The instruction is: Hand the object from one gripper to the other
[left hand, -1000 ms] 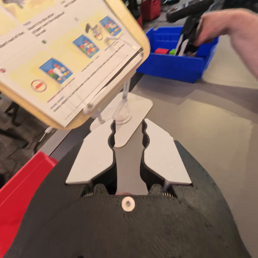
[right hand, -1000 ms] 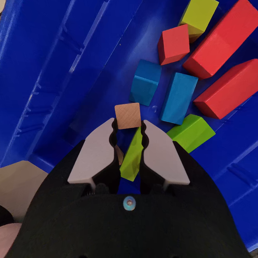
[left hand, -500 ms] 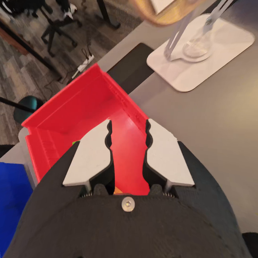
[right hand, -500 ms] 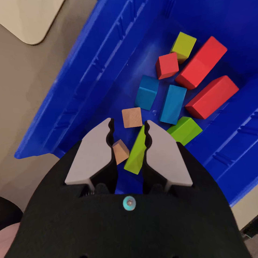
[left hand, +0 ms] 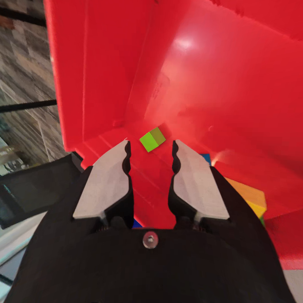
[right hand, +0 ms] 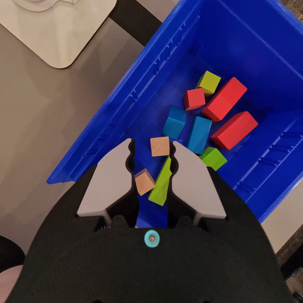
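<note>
My right gripper (right hand: 151, 144) is open above the blue bin (right hand: 131, 106). A tan wooden cube (right hand: 159, 146) lies on the bin floor, seen between my fingertips close to the right finger (right hand: 188, 172); the pads do not press on it. A second tan cube (right hand: 144, 182) and a green wedge (right hand: 161, 183) lie farther back between the fingers. My left gripper (left hand: 150, 144) is open and empty inside the red bin (left hand: 213, 82). A green cube (left hand: 152, 139) lies on the bin floor just beyond its fingertips, not touched.
The blue bin also holds two long red blocks (right hand: 223, 98), a red cube (right hand: 194, 98), two blue blocks (right hand: 199, 134), a green block (right hand: 213, 158) and a yellow-green cube (right hand: 209, 82). An orange-yellow block (left hand: 250, 200) lies at the red bin's right. A white stand base (right hand: 54, 27) sits on the grey table (right hand: 41, 114). Some 70 cm of space lies between my two pairs of fingers.
My right gripper was shut on the tan cube, opened, left it on the blue bin's floor and rose. My left gripper swung from the table down into the red bin and opened wider.
</note>
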`<action>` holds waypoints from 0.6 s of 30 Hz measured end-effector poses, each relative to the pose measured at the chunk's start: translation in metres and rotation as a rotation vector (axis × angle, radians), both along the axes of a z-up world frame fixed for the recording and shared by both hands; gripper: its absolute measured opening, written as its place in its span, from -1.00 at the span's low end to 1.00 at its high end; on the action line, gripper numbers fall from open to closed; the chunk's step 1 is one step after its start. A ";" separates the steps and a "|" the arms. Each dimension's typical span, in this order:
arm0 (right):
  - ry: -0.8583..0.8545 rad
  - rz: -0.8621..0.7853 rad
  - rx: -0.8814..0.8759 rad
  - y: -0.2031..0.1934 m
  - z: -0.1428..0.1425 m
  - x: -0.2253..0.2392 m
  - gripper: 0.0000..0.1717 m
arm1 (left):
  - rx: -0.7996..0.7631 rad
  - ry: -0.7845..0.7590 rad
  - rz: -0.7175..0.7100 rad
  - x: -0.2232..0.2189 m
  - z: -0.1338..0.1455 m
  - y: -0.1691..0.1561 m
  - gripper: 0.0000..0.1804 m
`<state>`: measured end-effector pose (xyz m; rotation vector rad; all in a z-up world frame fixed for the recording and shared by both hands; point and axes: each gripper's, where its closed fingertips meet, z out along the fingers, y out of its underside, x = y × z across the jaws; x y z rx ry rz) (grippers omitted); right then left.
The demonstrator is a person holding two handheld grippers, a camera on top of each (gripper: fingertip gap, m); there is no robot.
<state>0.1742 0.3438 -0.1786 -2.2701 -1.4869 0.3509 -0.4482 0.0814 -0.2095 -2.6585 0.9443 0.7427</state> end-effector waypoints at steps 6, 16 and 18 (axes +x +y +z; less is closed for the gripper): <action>-0.002 0.010 0.013 -0.001 0.003 -0.002 -0.55 | -0.252 0.120 -0.085 -0.030 -0.028 -0.002 -0.42; 0.005 0.013 0.026 -0.001 0.007 -0.003 -0.55 | -0.389 0.190 -0.143 -0.045 -0.050 -0.002 -0.58; 0.011 0.016 0.033 -0.002 0.010 -0.004 -0.55 | -0.375 0.180 -0.123 -0.045 -0.050 -0.003 -0.60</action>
